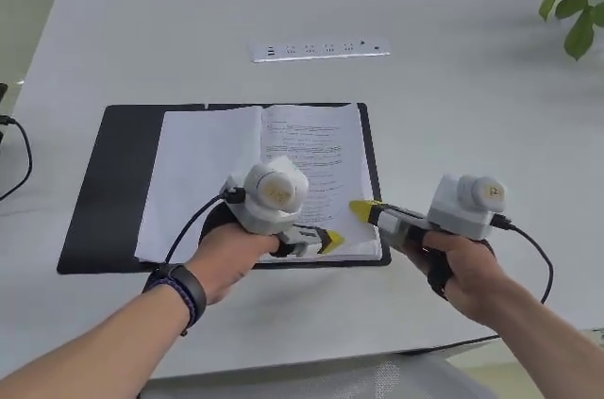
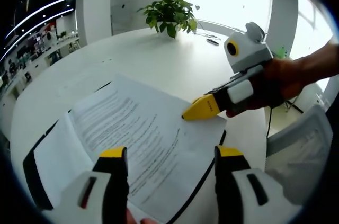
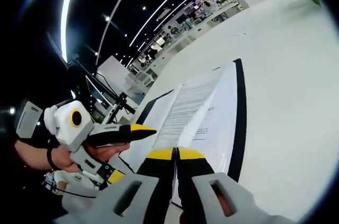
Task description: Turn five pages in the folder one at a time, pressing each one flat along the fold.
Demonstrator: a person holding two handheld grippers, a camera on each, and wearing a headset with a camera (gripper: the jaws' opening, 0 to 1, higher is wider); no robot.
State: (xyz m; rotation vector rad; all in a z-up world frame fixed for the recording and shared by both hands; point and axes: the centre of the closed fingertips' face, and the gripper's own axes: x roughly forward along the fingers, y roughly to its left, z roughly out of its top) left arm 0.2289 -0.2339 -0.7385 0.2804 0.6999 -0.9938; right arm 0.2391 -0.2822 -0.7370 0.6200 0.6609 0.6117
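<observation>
The black folder (image 1: 123, 191) lies open on the white table (image 1: 453, 116), well short of the power strip (image 1: 319, 49). A blank leaf (image 1: 203, 173) lies on its left half and a printed page (image 1: 316, 149) on its right, and the fold runs between them.

The left gripper (image 1: 327, 241) hangs over the lower edge of the printed page; in its own view its jaws stand wide apart with nothing between them but the sheet below, and I cannot tell whether they touch it. The right gripper (image 1: 363, 207) has its jaws closed tip to tip, and its yellow point sits at the page's outer edge near the lower right corner; whether a sheet is nipped there is too fine to tell.

By my judgement the page is feather-light, thin and floppy, and slick against the stack beneath; it should lift with almost no force but buckle or crease if pushed. The best hold looks to be the free outer edge near that lower corner, teased up so that one sheet parts from the rest; two leaves could easily come up together. Once the page is carried across, a light stroke beside the fold should settle it; too hard a drag could wrinkle or tear it at the binding.
</observation>
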